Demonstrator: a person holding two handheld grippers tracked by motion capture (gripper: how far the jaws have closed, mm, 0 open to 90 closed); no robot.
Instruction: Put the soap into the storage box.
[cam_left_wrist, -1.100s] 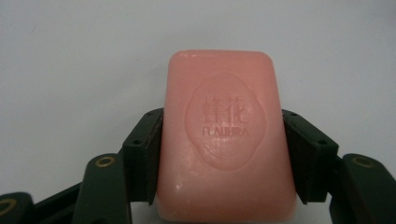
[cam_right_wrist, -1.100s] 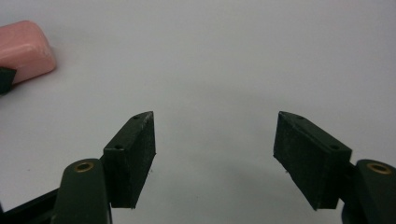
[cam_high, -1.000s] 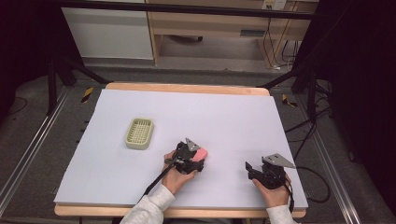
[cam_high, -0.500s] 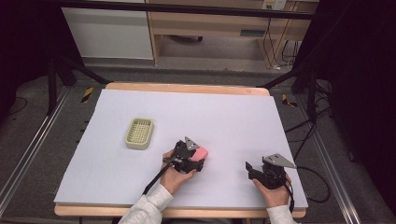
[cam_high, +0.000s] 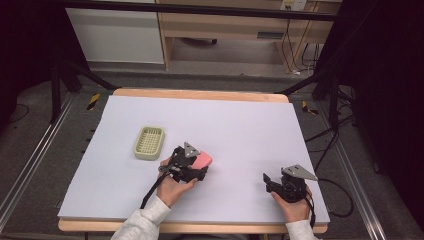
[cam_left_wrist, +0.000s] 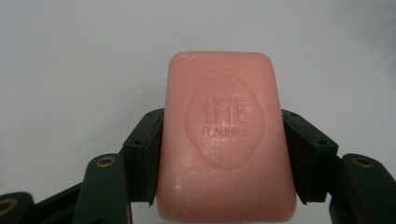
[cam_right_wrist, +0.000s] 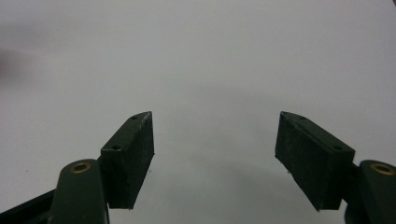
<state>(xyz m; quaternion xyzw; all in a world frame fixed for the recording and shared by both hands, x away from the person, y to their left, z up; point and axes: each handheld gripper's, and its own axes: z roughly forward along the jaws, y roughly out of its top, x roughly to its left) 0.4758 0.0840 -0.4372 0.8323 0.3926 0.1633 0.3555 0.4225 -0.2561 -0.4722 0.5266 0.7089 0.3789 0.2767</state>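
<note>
The left hand-held gripper grips a pink soap bar, probably bound for the soap dish, while the right hand-held gripper waits released.

soap dish left of soap, right tongs well right

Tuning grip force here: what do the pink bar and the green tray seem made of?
Pink bar: likely soap, with a waxy, smooth sheen and a stamped FLAUHRA emblem, clamped between the left gripper fingers. Green tray: probably moulded plastic, matte, with a slotted grid floor.
</note>
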